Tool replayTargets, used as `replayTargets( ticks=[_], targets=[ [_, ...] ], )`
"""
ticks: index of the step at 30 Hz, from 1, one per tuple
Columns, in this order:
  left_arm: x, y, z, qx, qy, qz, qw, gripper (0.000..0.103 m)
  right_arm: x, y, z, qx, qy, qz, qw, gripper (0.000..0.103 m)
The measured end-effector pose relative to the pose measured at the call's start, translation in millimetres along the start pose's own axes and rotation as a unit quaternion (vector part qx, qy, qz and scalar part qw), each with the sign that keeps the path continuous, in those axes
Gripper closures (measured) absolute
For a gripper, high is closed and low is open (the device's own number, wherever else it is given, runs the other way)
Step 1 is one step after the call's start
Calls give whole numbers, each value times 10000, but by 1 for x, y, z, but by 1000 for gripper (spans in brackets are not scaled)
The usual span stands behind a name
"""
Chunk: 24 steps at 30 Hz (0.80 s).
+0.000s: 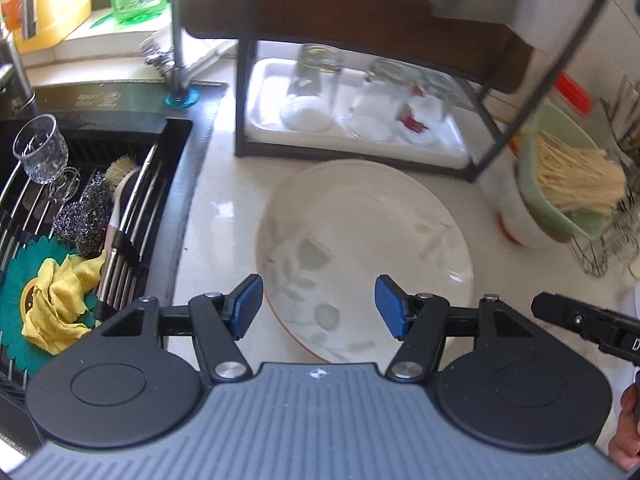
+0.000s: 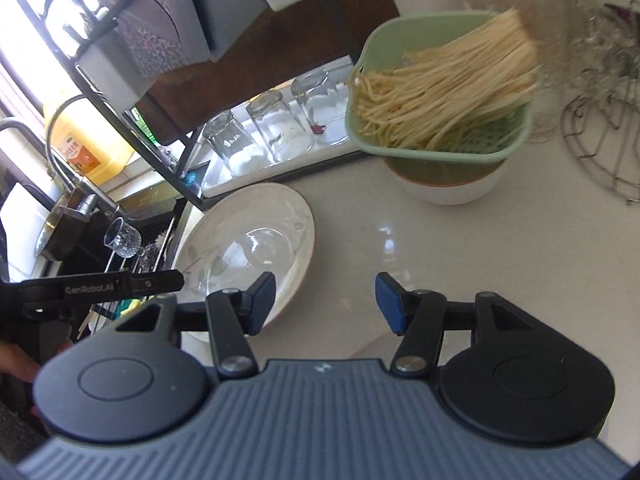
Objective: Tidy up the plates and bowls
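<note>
Both grippers have jaws apart, nothing between the pads. Left gripper (image 1: pixel 319 307) hangs over the near edge of the white leaf-print plate (image 1: pixel 360 240), which lies flat on the bench (image 1: pixel 224 216) just in front of the black rack (image 1: pixel 256 148), beside the sink (image 1: pixel 100 184). Right gripper (image 2: pixel 326 302) sits over bare bench, plate just to its left. White bowl (image 2: pixel 444 190) with a green strainer (image 2: pixel 432 148) of noodles sits further back on the right.
</note>
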State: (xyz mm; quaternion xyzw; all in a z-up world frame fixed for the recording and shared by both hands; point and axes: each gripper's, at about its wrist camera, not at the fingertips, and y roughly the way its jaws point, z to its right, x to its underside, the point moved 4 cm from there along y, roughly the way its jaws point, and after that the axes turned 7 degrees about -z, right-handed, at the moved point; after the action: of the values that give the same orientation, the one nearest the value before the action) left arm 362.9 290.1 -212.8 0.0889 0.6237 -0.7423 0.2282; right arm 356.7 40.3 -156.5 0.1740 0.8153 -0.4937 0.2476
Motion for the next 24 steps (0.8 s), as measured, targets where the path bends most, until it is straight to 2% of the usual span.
replayTargets(
  ticks=[3, 5, 9, 13, 18, 20, 24],
  targets=[
    [-5, 10, -11, -55, -128, 30, 9999, 37, -5, 15, -2, -118, 22, -69, 9999, 46],
    [-8, 16, -18, -28, -227, 81, 9997, 37, -8, 26, -3, -157, 25, -129, 9998, 52],
    [-11, 29, -28, -36, -338, 90, 9994, 50, -16, 48, -6, -275, 13, -221, 9994, 59],
    [-9, 38, -30, 18, -222, 153, 9996, 63, -22, 66, -9, -269, -97, -264, 9992, 80],
    [-9, 46, -34, 147, -263, 135, 9995, 76, -26, 79, -7, -381, -26, -263, 9989, 83],
    [-11, 49, -34, 150, -229, 113, 9996, 81, -28, 84, -5, -392, -29, -265, 9989, 88],
    [-11, 50, -33, 123, -214, 248, 9994, 83, -29, 93, -3, -450, 148, -410, 9980, 89]
  ],
)
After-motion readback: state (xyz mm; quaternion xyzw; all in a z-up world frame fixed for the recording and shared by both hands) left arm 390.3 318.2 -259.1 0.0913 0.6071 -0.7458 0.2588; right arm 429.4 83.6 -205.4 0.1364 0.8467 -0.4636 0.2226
